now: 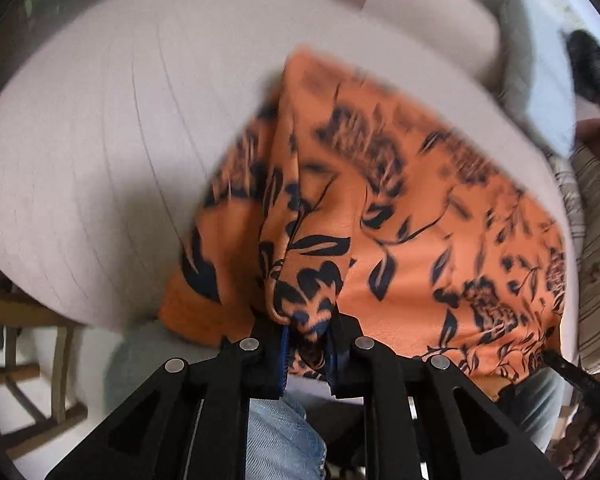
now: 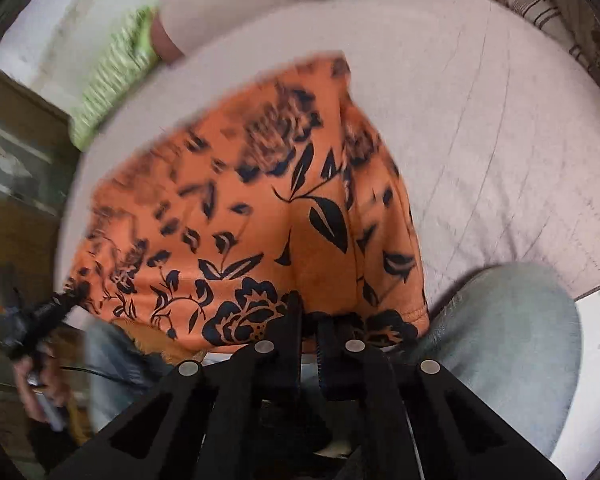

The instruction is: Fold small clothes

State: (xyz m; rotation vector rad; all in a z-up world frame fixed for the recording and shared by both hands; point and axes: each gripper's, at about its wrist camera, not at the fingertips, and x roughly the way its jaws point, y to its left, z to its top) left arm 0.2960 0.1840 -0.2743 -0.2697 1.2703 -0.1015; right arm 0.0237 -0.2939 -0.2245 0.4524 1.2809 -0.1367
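Orange floral cloth sprawls over the pale round tabletop, its near edge hanging off toward the person's jeans. Left claw is clamped on a bunched corner of it, fabric pinched between the pads. Right claw is clenched tight on the near hem. Green striped fabric lies at the far rim.

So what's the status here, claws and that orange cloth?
Left claw shut on bunched cloth edge. Right claw shut on near hem. Cloth on white table. Nothing in the way.
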